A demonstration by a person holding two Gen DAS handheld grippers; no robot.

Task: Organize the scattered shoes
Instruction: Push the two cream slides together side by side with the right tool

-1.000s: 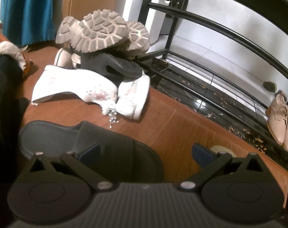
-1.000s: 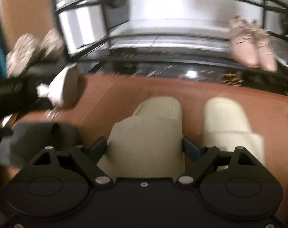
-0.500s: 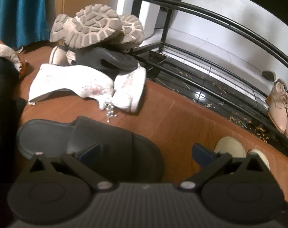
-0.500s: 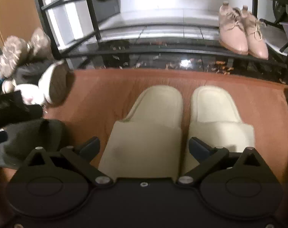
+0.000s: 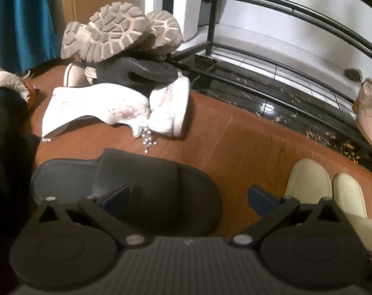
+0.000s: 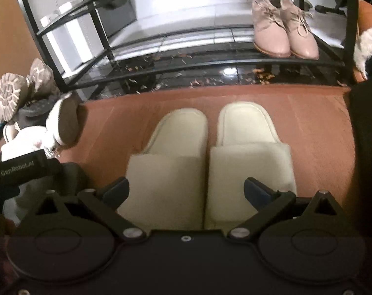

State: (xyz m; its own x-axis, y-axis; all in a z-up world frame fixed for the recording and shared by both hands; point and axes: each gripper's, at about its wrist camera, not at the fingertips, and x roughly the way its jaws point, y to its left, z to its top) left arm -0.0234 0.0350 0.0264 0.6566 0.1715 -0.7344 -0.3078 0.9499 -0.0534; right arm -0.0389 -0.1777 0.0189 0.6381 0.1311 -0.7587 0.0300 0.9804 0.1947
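1. Two cream slippers sit paired on the floor; your right hand-held gripper hangs released above them.
2. Your left hand-held gripper, spread wide, hovers over the dark slipper: soft, light, likely best pinched across its strap.

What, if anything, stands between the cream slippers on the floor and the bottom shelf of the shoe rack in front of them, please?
Nothing visible does. The cream slippers lie side by side on the brown floor, and the strip of floor between them and the rack's bottom shelf is bare. The pink lace-up shoes stand at the shelf's right end, leaving room beside them.
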